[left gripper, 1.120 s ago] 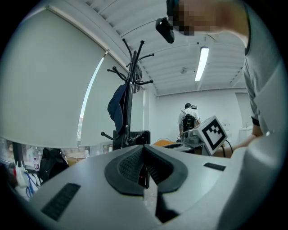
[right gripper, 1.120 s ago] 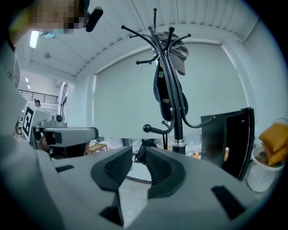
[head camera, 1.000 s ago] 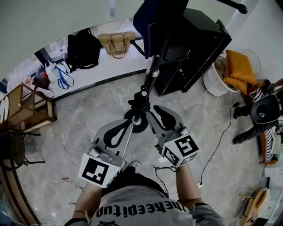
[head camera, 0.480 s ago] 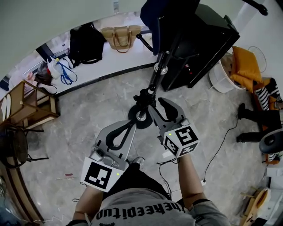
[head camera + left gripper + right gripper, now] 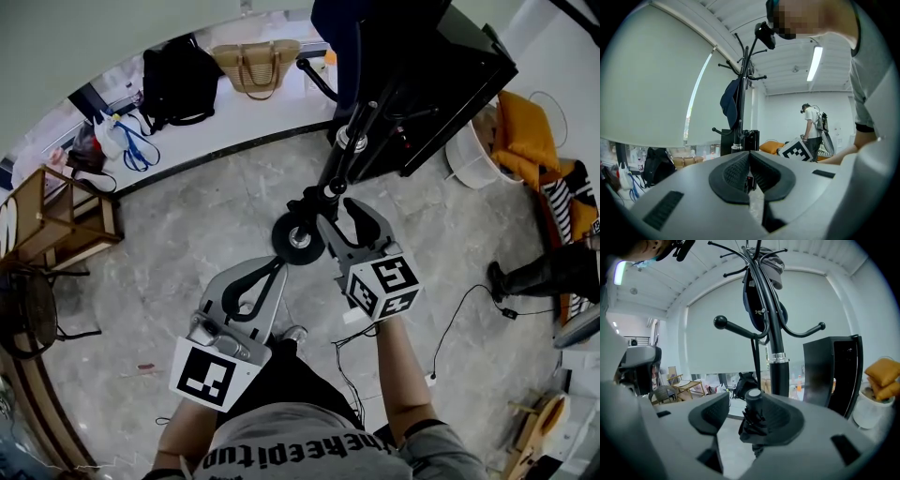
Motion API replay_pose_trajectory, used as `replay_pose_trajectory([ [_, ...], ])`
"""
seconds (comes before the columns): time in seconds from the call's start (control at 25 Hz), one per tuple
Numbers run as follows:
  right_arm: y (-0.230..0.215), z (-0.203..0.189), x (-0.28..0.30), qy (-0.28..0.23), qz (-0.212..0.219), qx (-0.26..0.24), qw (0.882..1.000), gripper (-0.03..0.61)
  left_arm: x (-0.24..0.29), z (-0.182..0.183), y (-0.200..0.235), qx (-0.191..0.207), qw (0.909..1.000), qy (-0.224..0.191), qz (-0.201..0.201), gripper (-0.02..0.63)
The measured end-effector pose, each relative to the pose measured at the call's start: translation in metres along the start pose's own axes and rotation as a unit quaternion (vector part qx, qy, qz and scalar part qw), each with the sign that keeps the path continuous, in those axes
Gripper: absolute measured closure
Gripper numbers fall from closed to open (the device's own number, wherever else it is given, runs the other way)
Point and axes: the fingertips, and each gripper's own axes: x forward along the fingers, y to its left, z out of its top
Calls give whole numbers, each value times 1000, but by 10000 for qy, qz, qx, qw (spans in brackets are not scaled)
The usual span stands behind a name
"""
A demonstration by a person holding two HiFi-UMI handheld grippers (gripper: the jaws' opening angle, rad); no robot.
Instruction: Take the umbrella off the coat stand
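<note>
The black coat stand rises from its round base; its pole and hooks fill the right gripper view. A dark blue fabric thing hangs from the upper hooks. The umbrella's black end, a round cap over bunched ribs, stands between the jaws of my right gripper. Those jaws have just been opening and stand open: the end lies by the right pad, clear of the left one. In the head view this end is just left of my right gripper. My left gripper is shut and empty, below the base.
A black cabinet stands right behind the stand. A white basket with an orange cushion is to its right. A black backpack and tan handbag sit on a white ledge. A wooden chair stands left. A cable crosses the floor.
My right gripper's jaws have spread wider around the umbrella's end and it has shifted toward the stand. My left gripper's tips now sit farther from that end.
</note>
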Motion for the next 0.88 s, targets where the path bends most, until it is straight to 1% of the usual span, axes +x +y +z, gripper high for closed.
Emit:
replay_pose_trajectory([
  [0.32, -9, -11, 14, 100, -63, -16, 9999, 344, 11, -8, 8, -43, 10000, 59, -36, 597],
  [0.64, -11, -8, 27, 95, -54, -22, 9999, 337, 12, -11, 13, -61, 10000, 70, 4, 597],
  [0.88, -12, -9, 36, 103, -157, 0, 9998, 334, 8, -13, 21, -98, 9999, 98, 63, 597],
])
